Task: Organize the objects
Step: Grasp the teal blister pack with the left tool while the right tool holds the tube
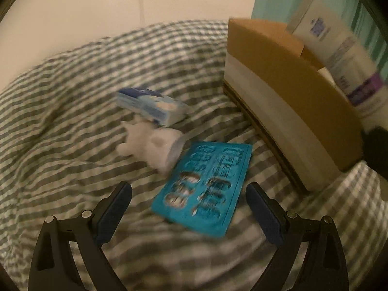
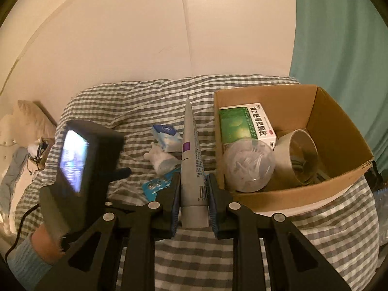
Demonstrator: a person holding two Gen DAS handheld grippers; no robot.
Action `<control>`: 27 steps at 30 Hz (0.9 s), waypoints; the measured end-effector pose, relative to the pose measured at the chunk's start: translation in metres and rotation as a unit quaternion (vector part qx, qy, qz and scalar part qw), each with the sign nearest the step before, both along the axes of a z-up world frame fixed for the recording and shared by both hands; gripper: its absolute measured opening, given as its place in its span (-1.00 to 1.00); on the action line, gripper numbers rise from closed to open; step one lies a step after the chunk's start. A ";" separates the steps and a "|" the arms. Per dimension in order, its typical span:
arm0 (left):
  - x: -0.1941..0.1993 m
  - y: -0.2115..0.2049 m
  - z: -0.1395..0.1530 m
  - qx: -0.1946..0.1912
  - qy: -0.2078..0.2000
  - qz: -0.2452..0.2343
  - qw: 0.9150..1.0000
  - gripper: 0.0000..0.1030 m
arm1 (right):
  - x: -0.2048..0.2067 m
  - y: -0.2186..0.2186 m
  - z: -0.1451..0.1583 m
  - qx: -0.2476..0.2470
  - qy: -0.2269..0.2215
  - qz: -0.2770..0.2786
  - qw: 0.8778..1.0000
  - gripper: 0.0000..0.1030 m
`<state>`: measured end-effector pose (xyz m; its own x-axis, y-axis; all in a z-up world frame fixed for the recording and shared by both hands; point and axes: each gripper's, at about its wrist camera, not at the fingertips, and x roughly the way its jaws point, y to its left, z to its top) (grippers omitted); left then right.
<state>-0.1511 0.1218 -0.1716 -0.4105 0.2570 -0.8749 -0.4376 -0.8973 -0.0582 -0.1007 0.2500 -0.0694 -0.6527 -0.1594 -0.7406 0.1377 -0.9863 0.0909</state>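
The white tube (image 2: pixel 192 167) sits clamped between the pads of my right gripper (image 2: pixel 193 205), cap end toward me and crimped tail pointing away and up, so it stands nearly along my fingers. I hold it above the checked bedcover (image 2: pixel 194 262), just left of the cardboard box (image 2: pixel 339 131) — from my left wrist view the same tube (image 1: pixel 339 48) shows tilted over the box's far side.

My left gripper (image 1: pixel 189 208) hangs low over the bedcover (image 1: pixel 60 121) with its jaws wide and nothing between them; the teal blister pack (image 1: pixel 206 189) lies flat just ahead, between the two pads. The view there is blurred.

Beyond the blister pack (image 2: pixel 155 185) lie a crumpled white tissue (image 1: pixel 150 143) and, touching it, a small blue-and-white packet (image 1: pixel 152 106). The box (image 1: pixel 278 97) stands to the right of them, its long wall turned to my left gripper.

Inside the box I see a green-and-white medicine carton (image 2: pixel 245 123), a clear round lidded tub (image 2: pixel 248 165) leaning on it, and a roll of tape (image 2: pixel 297 157) on its edge. A teal curtain (image 2: pixel 339 48) hangs behind — a pale wall (image 2: pixel 145 36) fills the rest.
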 end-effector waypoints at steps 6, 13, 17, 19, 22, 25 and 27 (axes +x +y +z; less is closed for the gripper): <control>-0.031 0.009 -0.029 0.007 -0.058 -0.004 0.998 0.84 | -0.006 -0.001 -0.007 -0.006 -0.008 0.002 1.000 -0.61; -0.016 -0.018 -0.018 0.066 -0.072 -0.010 0.995 -0.11 | -0.006 -0.004 -0.007 0.009 -0.009 -0.001 1.000 -0.61; 0.007 -0.052 0.007 0.081 -0.051 0.012 0.995 -0.59 | -0.003 -0.004 -0.004 0.016 -0.004 0.000 1.000 -0.61; 0.019 -0.067 0.018 0.083 -0.034 0.020 0.996 -0.69 | 0.003 -0.011 0.000 0.018 0.003 0.004 1.000 -0.61; 0.032 -0.091 0.029 0.071 -0.018 0.047 0.996 -0.83 | 0.013 -0.015 0.006 0.012 0.006 0.012 1.000 -0.61; 0.046 -0.099 0.041 0.075 -0.009 0.062 0.995 -0.83 | 0.024 -0.014 0.017 0.013 0.016 0.017 1.000 -0.61; 0.050 -0.099 0.052 0.072 0.003 0.064 0.995 -0.84 | 0.031 -0.015 0.024 0.007 0.021 0.023 0.999 -0.61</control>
